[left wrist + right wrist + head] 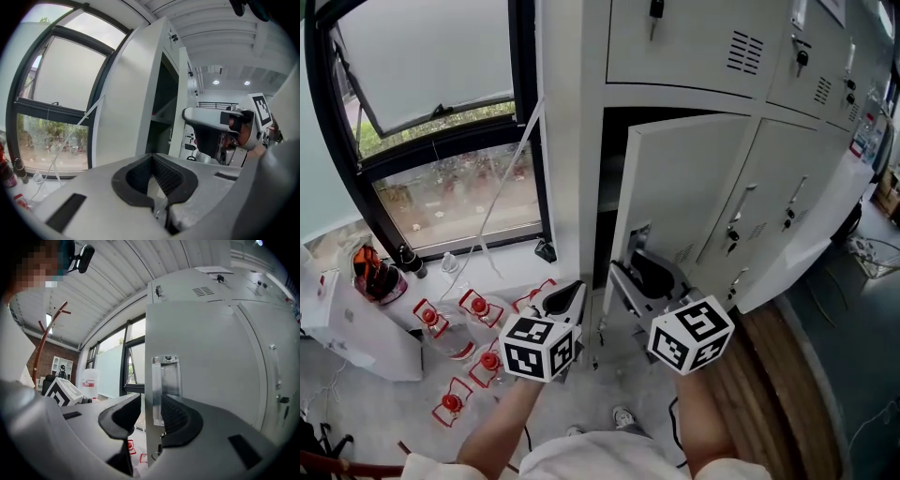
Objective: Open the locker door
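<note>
Closest in, two forearms are carrying one tool each, both topped with a marker cube. At the far left of the head view, the dark-framed window (431,112) is standing tilted open. Red-capped clear containers (478,306) are lying on the pale floor (356,394) beneath it, well apart from the work.

Just left of the locker, the left tool (565,298) is hovering with its ribbed black pads pressed together on nothing. I judge it is simply waiting, since a light door needs one tool.

Next, the locker door (689,183), smooth white painted sheet metal, is standing partly swung out and exposing a dark compartment (614,187).

The right tool (150,404) is straddling the door's free edge at the shiny metal handle plate (165,376), jaws set wide. Its right pad is lying against the plate, while the left pad is standing just off the sheet. Hooked like this, it is probably placed to drag the door wider.

Farther right, shut neighbouring lockers (787,187) with keyed locks are lining the wall.
</note>
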